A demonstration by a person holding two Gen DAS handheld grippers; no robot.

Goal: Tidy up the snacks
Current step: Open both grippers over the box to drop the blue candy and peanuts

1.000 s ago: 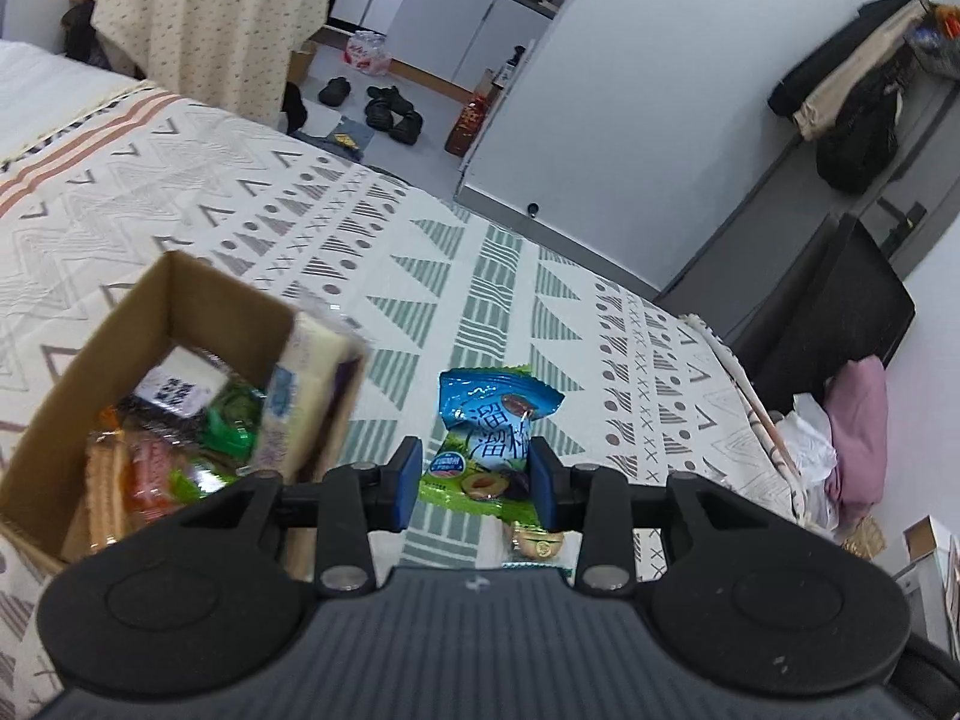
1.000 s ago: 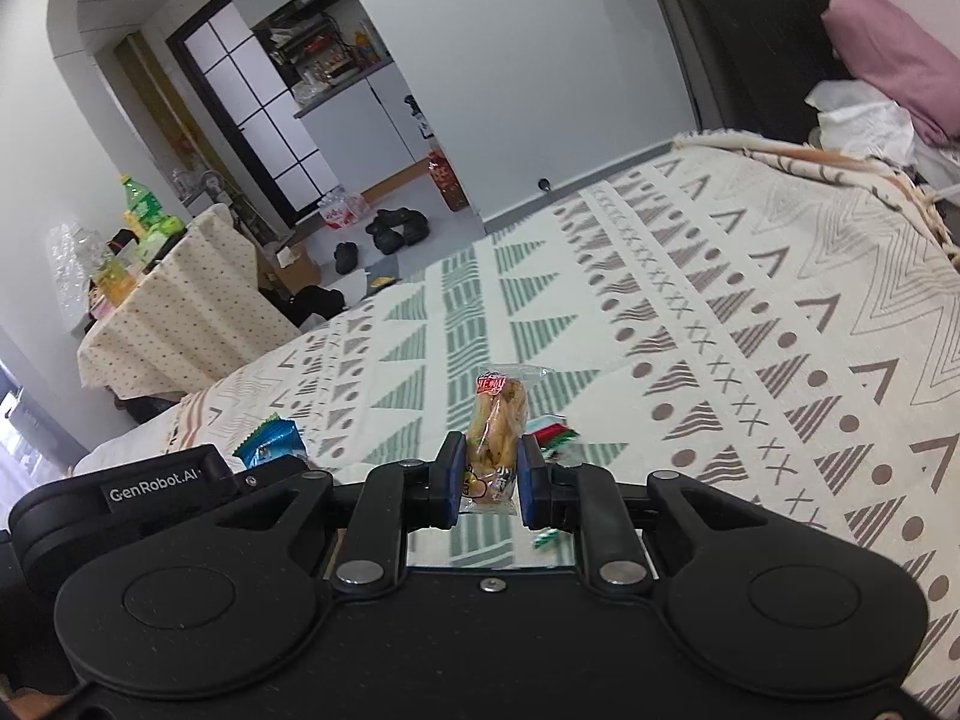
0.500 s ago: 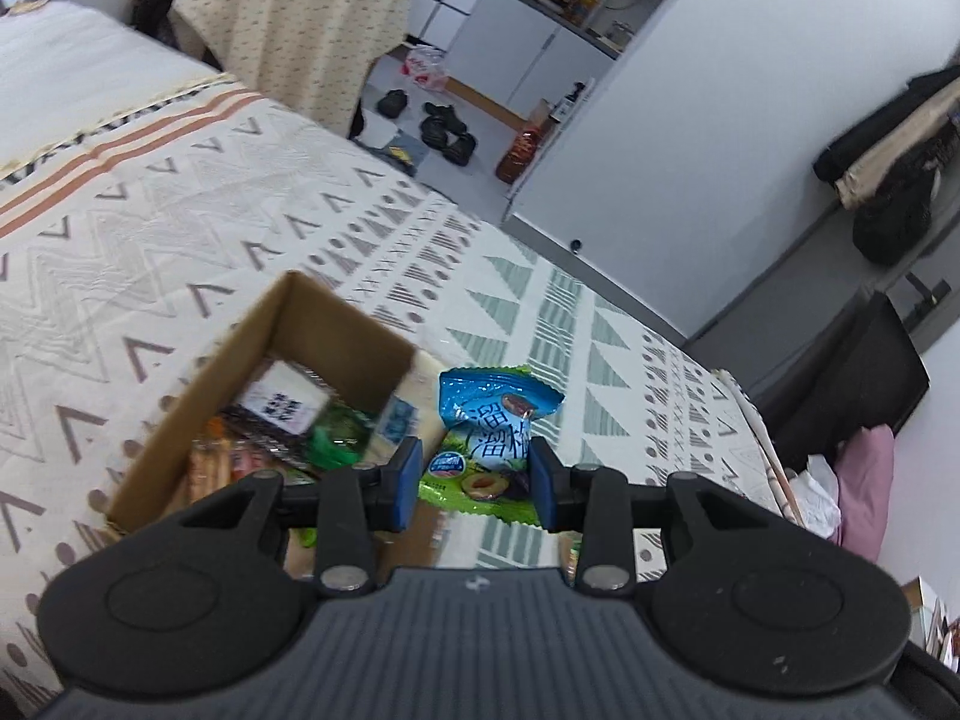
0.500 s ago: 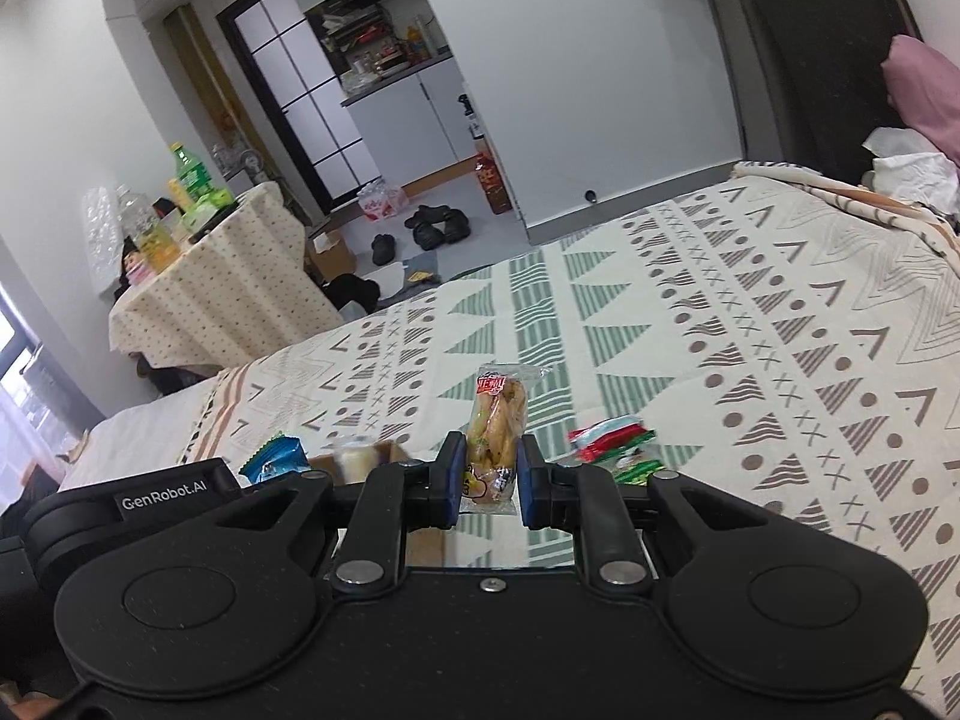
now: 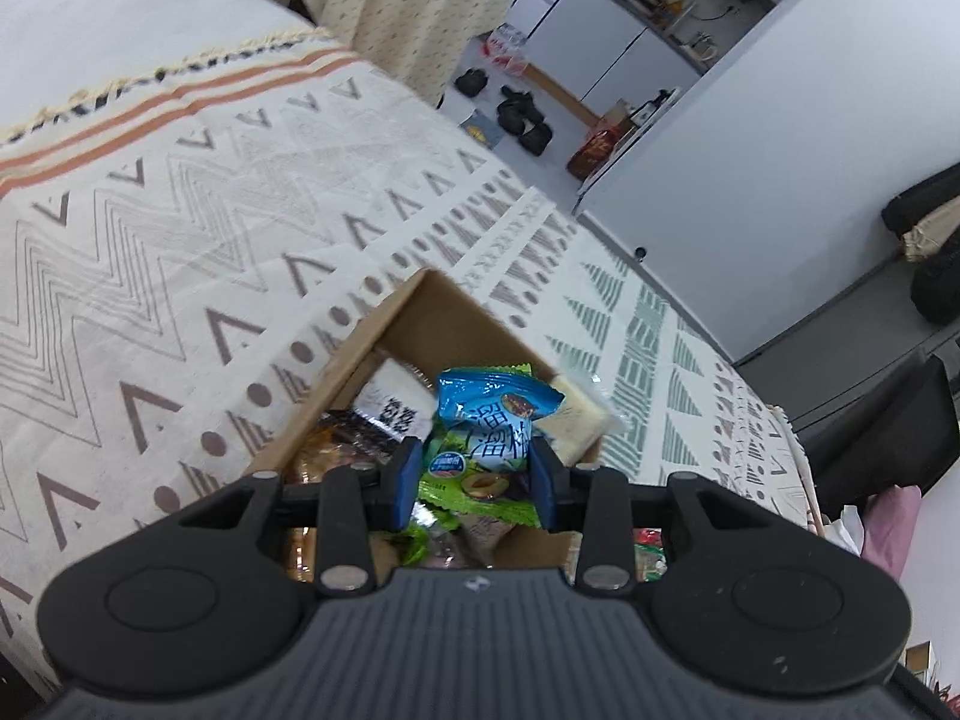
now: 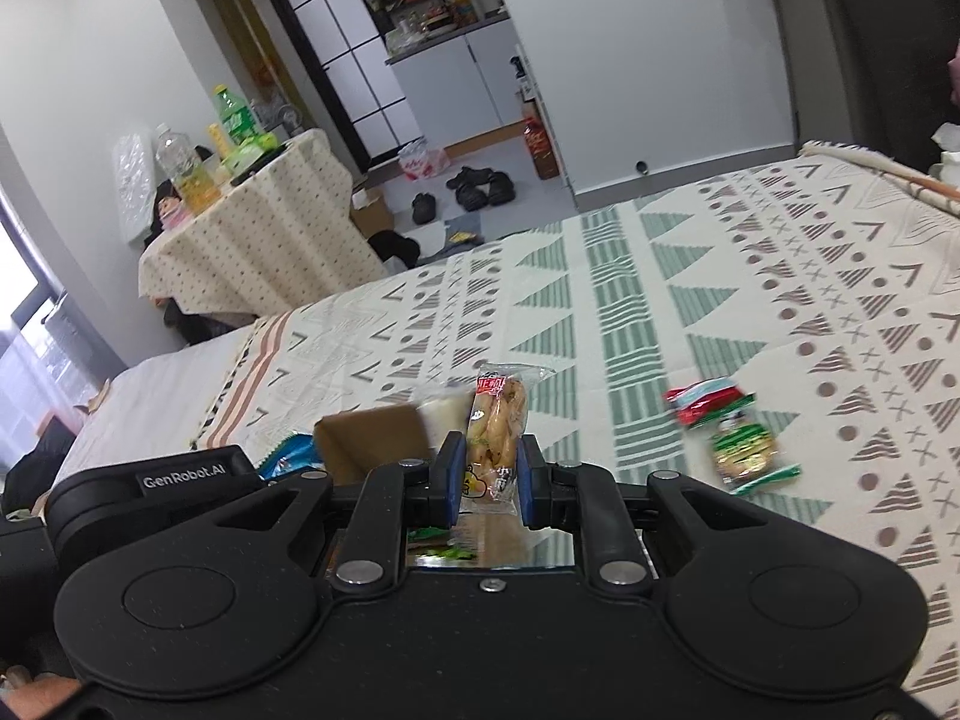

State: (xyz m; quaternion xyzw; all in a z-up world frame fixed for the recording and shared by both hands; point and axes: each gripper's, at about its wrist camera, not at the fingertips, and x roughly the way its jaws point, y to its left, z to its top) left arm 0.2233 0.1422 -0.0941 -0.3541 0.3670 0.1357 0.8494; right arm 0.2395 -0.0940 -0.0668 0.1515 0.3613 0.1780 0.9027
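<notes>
My left gripper (image 5: 474, 480) is shut on a blue and green snack packet (image 5: 486, 420) and holds it over the open cardboard box (image 5: 354, 360), which has several snacks inside. My right gripper (image 6: 489, 483) is shut on a clear packet of yellow snack (image 6: 495, 432), held above the bed just right of the box (image 6: 369, 435). The left gripper's body (image 6: 156, 480) shows at the left of the right wrist view. Two loose packets, one red (image 6: 705, 399) and one green (image 6: 747, 450), lie on the bedspread to the right.
The patterned bedspread (image 5: 180, 240) covers the bed under the box. A cloth-covered side table (image 6: 258, 228) with bottles stands beyond the bed. Shoes (image 6: 477, 189) lie on the floor near a white cabinet. A dark chair (image 5: 882, 420) stands at the bed's far side.
My left gripper has moved left with the blue packet, from beside the box to over its opening. My right gripper has moved left toward the box with its packet.
</notes>
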